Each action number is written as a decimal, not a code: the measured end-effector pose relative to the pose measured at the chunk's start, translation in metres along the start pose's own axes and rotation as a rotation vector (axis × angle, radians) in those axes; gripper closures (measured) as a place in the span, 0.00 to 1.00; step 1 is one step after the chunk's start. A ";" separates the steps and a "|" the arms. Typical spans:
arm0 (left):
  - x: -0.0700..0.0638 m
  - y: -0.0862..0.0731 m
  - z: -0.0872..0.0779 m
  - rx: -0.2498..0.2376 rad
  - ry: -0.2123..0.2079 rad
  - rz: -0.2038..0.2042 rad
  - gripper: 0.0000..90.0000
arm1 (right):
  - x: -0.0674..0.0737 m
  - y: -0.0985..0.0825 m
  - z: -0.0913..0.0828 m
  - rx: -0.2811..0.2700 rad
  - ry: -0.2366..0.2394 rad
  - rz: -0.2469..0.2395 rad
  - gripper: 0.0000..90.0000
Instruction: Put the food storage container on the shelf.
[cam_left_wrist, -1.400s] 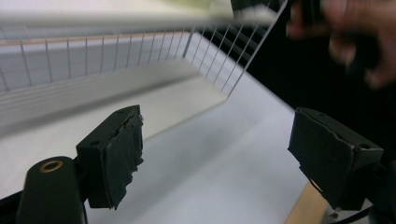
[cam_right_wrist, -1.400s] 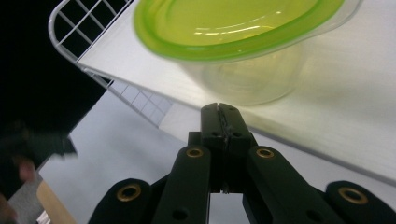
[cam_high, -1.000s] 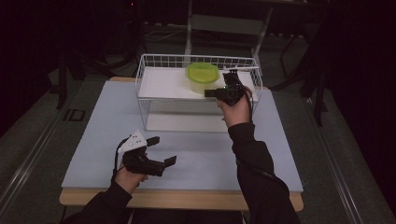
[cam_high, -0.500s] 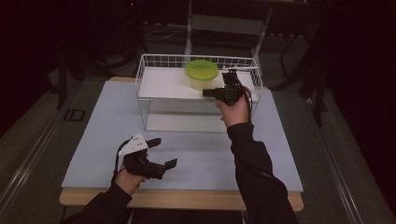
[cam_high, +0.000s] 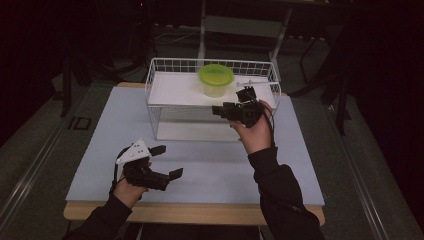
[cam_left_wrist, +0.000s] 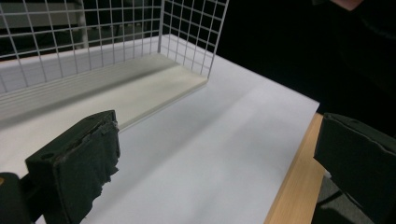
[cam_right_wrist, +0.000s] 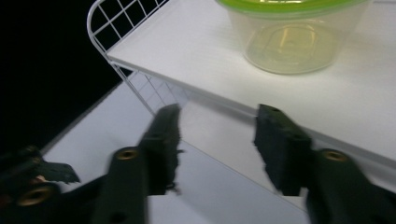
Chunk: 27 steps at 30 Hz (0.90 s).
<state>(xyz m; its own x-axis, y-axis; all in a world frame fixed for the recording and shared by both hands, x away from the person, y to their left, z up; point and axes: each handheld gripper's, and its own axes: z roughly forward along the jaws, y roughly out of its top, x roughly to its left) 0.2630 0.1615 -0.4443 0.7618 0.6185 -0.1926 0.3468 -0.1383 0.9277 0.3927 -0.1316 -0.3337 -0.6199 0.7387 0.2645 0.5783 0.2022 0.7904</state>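
green-lidded tub (cam_high: 216, 80) set on wire rack (cam_high: 165, 67); right gripper (cam_high: 231, 104) just opened, empty, beside it; left gripper (cam_high: 167, 161) wide, idle.

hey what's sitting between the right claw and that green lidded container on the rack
Nothing sits between them. In the right gripper view, the right claw, jaws just opened and empty, faces the container across bare white shelf. The high view agrees.
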 end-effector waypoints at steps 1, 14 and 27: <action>-0.002 -0.002 -0.004 0.005 0.032 0.008 0.01 | 0.004 -0.005 -0.002 -0.014 -0.016 -0.032 0.41; -0.003 -0.028 -0.010 0.026 0.005 -0.034 0.01 | 0.014 -0.050 -0.014 -0.054 0.029 -0.165 0.18; -0.001 -0.034 -0.008 0.031 0.011 -0.024 0.01 | -0.006 -0.101 -0.019 -0.022 -0.029 -0.168 0.16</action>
<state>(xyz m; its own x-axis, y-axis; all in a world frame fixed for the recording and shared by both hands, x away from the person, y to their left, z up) 0.2462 0.1719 -0.4732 0.7474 0.6300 -0.2111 0.3820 -0.1474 0.9123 0.3283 -0.1688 -0.4042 -0.6912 0.7139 0.1122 0.4558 0.3101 0.8343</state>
